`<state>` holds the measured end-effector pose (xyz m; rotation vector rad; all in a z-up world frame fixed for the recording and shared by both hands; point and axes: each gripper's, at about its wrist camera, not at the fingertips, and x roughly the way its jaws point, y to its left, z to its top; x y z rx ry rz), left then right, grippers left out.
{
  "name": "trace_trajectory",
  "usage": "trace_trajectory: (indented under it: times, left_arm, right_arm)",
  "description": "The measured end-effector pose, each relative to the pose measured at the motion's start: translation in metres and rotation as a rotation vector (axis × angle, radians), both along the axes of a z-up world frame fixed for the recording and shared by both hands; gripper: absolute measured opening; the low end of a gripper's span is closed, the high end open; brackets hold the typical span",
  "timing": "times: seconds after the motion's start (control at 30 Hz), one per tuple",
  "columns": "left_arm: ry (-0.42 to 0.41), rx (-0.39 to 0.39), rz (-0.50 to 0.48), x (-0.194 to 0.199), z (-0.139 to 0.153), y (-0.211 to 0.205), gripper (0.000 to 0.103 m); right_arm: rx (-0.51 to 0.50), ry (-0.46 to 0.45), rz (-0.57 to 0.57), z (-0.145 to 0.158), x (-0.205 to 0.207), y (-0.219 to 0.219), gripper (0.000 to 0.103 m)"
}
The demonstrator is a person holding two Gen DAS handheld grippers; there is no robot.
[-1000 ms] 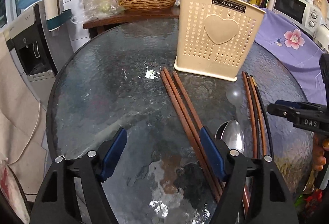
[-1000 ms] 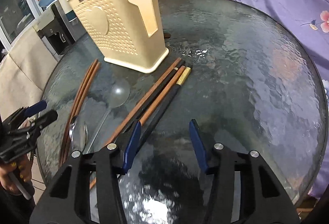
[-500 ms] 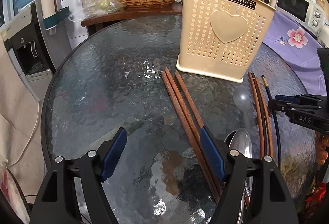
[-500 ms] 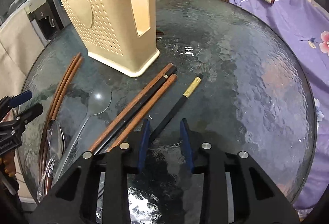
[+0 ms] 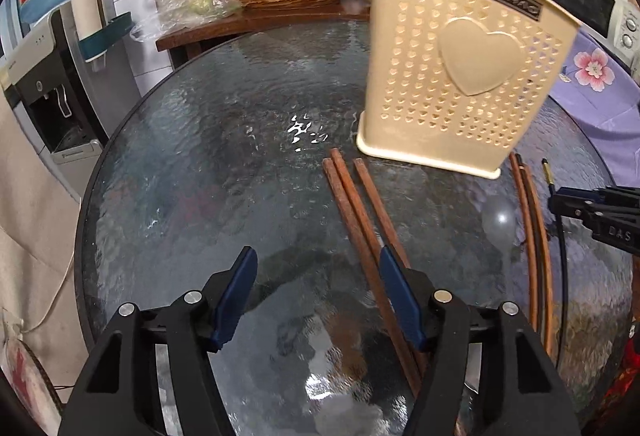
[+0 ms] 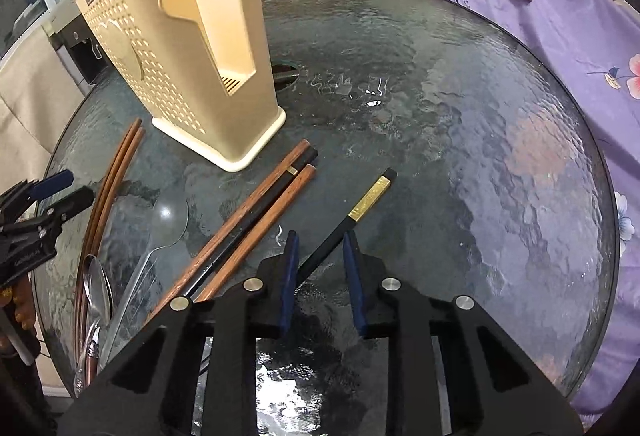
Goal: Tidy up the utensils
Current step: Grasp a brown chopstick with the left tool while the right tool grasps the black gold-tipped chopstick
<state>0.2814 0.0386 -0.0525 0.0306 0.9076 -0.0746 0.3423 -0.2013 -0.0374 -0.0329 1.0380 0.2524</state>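
Now the right gripper (image 6: 320, 256), low in the frame, has been narrowing around the black chopstick (image 6: 352, 216), pulled clear of its pile, pads not visibly pinching, while the left gripper (image 5: 316, 292) hangs spread, holder (image 6: 192, 48) upper left.

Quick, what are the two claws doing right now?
Left claw: open, holding nothing.
Right claw: just been closing around the black chopstick; a gap still shows, so not gripped yet.
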Motion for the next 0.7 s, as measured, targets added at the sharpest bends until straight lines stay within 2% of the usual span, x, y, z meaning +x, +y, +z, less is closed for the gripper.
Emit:
trace_trajectory:
  times: [0.13,0.3,0.43,0.7]
  left_arm:
    - [0.021,-0.031,-0.002,0.008,-0.004,0.002,0.060]
    - [0.029,-0.008,0.001,0.016,-0.005,0.001,0.055]
    - [0.038,0.009,-0.002,0.021,-0.004,0.003,0.055]
    - [0.082,0.062,-0.008,0.056,-0.006,-0.003,0.052]
  right_arm:
    - [-0.011,-0.011,0.007,-0.001,0.003,0.000,0.023]
    - [-0.042,-0.023,0.024,-0.003,-0.003,0.007,0.023]
    - [-0.024,-0.006,0.017,-0.002,-0.003,0.005,0.023]
    - [-0.012,0.026,-0.024,0.000,0.018,0.009,0.021]
